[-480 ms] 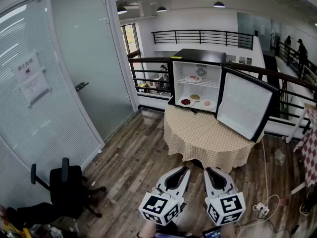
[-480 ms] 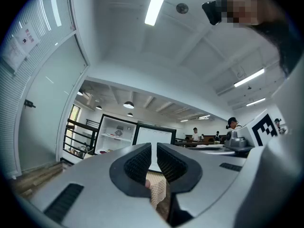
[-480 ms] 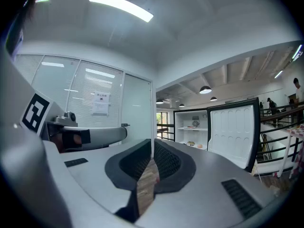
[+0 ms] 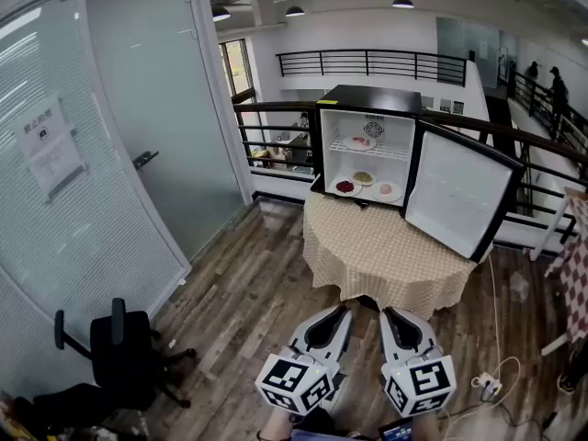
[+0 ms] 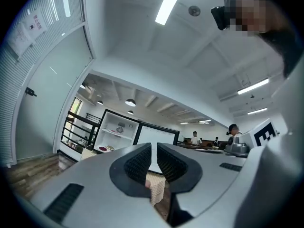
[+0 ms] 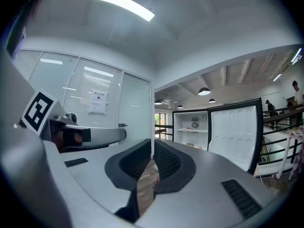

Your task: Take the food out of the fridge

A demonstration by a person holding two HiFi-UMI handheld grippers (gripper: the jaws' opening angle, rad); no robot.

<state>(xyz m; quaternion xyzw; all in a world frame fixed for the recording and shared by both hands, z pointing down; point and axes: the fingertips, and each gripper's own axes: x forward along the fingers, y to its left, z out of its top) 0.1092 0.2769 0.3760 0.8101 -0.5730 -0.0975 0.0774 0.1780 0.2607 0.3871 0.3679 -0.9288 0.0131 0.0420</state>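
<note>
Left gripper [image 4: 344, 310] and right gripper [image 4: 387, 313] closed, empty; checked table [image 4: 386, 255] before open fridge [image 4: 367, 97]; office chair [image 4: 119, 356] aside.

The open fridge [image 4: 367, 99] holds plates of food [image 4: 363, 179], apparently one above, three below.

Round bench [image 4: 390, 265], checked cloth [image 4: 367, 237] draped over it. Fridge [image 4: 367, 99] stands at the far edge, door open. Wire shelf [image 4: 390, 153]: one plate [image 4: 359, 141]. Fridge floor: three plates [image 4: 364, 179].

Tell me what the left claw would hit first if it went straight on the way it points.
Probably the checked tablecloth, seen between the shut jaws of the left claw; if it passes above that, the open fridge door behind. Depth is unclear.
</note>
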